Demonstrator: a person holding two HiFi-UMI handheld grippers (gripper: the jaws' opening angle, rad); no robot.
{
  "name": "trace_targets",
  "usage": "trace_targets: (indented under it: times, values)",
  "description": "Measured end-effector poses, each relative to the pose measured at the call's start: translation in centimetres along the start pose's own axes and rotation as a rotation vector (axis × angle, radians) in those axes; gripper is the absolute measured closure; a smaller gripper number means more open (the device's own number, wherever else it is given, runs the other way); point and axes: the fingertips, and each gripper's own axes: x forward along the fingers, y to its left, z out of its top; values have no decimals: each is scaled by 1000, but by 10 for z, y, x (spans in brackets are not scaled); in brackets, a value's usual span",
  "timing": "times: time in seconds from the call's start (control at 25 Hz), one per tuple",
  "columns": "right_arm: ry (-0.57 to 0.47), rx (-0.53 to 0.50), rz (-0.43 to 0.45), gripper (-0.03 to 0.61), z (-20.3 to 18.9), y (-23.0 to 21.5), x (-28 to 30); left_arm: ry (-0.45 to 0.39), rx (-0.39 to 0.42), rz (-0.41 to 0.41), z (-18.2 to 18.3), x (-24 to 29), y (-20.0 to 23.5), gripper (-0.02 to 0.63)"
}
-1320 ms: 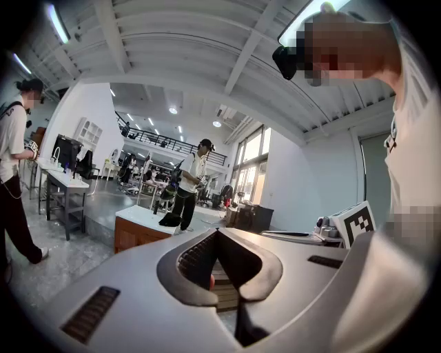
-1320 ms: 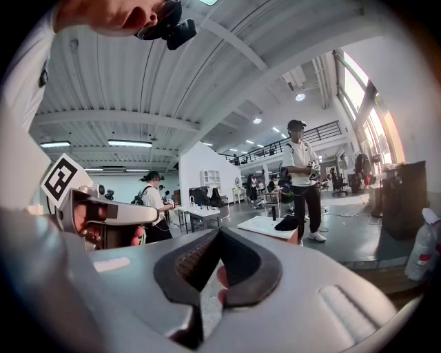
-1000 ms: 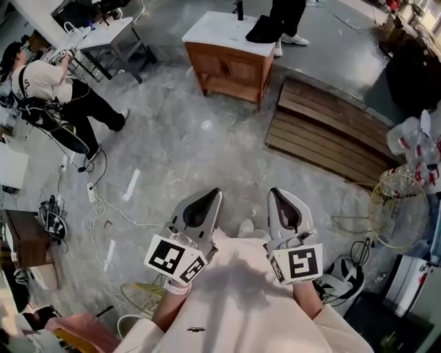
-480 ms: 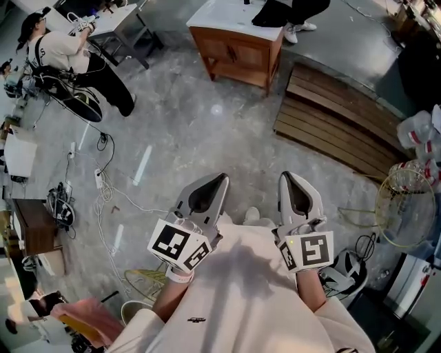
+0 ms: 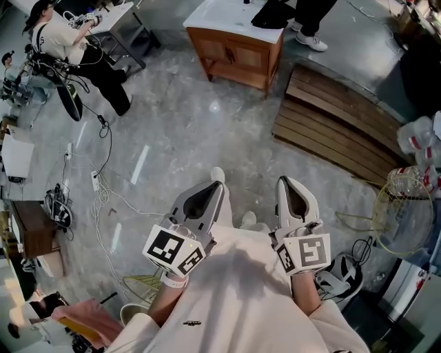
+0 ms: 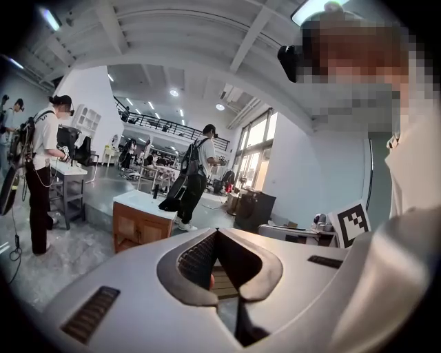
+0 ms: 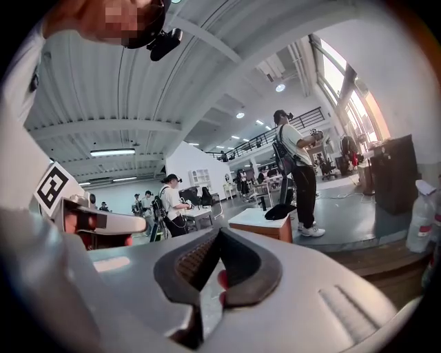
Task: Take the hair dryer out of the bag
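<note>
The left hand-held gripper [image 5: 216, 185] and right hand-held gripper [image 5: 283, 181] are held closed on nothing, well apart from the black bag [image 5: 270, 15] laid on the wooden bench [image 5: 234, 58]; the hair dryer cannot be made out.

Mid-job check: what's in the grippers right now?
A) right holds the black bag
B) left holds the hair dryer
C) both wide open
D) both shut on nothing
D: the left gripper and right gripper each show jaws together with nothing between them; the black bag sits on the wooden cabinet ahead.
</note>
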Motion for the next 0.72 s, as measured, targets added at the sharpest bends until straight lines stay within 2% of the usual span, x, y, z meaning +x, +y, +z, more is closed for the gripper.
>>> trace_targets:
  times: [0.28, 0.72]
  values:
    - [50, -6, -44, 569, 4, -15, 66, -2, -49, -57, 20, 51, 54, 607]
    - [56, -20, -124, 569, 57, -21, 233, -24, -81, -125, 108, 130, 188, 607]
